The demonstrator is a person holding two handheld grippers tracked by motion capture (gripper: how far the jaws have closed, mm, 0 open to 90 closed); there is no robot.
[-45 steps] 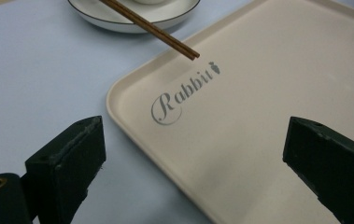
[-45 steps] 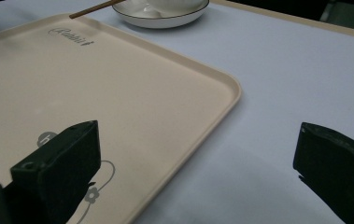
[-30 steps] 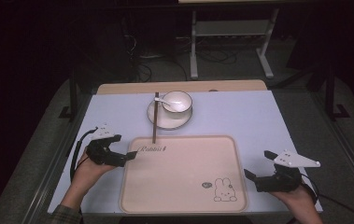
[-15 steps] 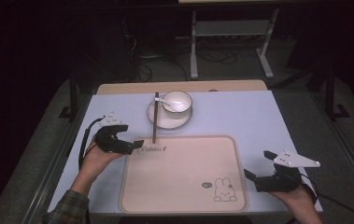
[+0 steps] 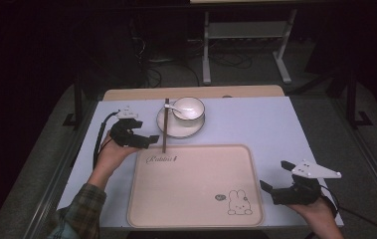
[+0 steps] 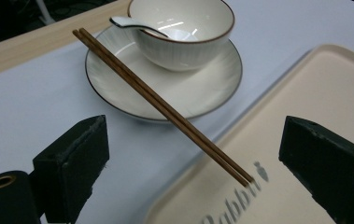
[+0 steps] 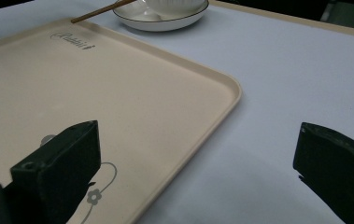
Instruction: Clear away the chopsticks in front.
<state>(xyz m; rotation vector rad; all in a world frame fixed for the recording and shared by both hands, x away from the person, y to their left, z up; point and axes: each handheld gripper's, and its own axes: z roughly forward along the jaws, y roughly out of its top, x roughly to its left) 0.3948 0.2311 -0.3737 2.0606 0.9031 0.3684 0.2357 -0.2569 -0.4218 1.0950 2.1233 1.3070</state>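
Both claws wide open, empty; left claw [image 5: 152, 140] near chopsticks [image 5: 165, 125], right claw [image 5: 270, 190] beside tray [image 5: 196, 209].

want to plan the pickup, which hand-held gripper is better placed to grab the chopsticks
Left. The left hand-held gripper sits open right beside the chopsticks, which lie between its jaws in the left gripper view. The right hand-held gripper is open at the tray's far corner.
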